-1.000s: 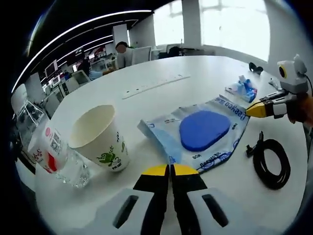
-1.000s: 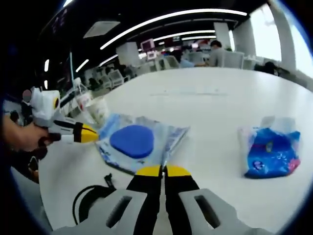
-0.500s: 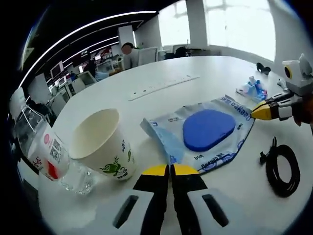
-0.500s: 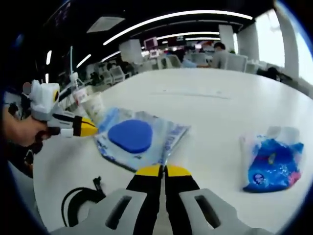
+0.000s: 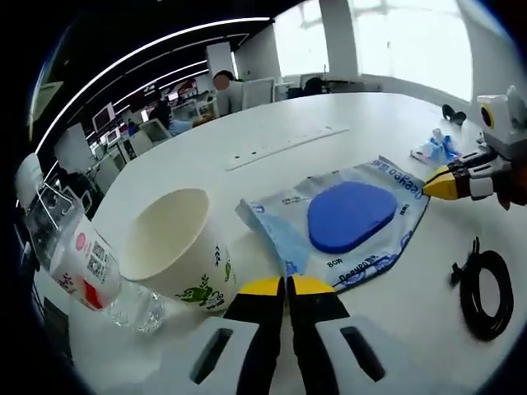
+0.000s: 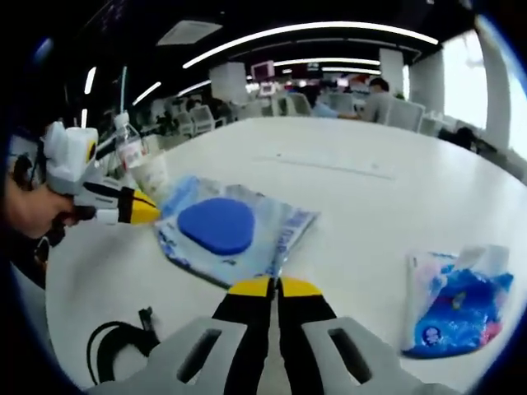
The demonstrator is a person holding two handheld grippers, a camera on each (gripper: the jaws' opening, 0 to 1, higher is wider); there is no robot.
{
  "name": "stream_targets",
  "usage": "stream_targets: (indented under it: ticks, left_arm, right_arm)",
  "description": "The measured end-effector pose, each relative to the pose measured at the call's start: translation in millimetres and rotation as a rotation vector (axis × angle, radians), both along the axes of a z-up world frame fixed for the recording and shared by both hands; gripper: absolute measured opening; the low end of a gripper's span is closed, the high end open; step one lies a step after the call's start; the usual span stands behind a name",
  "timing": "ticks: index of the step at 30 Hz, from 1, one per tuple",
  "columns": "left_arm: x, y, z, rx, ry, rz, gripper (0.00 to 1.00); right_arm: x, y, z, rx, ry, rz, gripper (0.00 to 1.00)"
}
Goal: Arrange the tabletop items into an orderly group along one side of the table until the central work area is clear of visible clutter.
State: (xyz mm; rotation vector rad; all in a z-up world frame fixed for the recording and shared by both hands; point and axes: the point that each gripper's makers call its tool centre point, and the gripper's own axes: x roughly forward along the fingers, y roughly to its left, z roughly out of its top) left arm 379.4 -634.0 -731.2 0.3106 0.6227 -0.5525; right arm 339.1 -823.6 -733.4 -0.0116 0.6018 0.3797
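A clear plastic package (image 5: 346,218) with blue print and a blue oval pad inside lies stretched across the white table (image 5: 206,173). My left gripper (image 5: 286,285) is shut on its near edge. My right gripper (image 5: 435,185) comes in from the right, pinching the package's far corner. In the right gripper view, the right gripper (image 6: 274,287) is shut on the package (image 6: 222,230) edge, and the left gripper (image 6: 148,211) holds the opposite side. A white paper cup (image 5: 177,247) with a green print stands just left of the package, beside a clear bottle (image 5: 82,267) with a red label.
A coiled black cable (image 5: 486,284) lies right of the package. A blue tissue pack (image 6: 453,304) sits farther off, beyond the right gripper. A long white strip (image 5: 288,144) lies mid-table. Office desks, chairs and a seated person fill the background.
Both grippers have carried the package toward the paper cup. The gap to the cup has closed, and the cable and tissue pack lie farther from the package.
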Motion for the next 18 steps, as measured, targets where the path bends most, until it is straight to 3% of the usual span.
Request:
stream_targets:
  ticks: [18]
  left_arm:
    - [-0.8, -0.1, 0.0, -0.013, 0.007, 0.012, 0.02]
  right_arm:
    - [0.4, -1.3, 0.5, -0.014, -0.001, -0.004, 0.0]
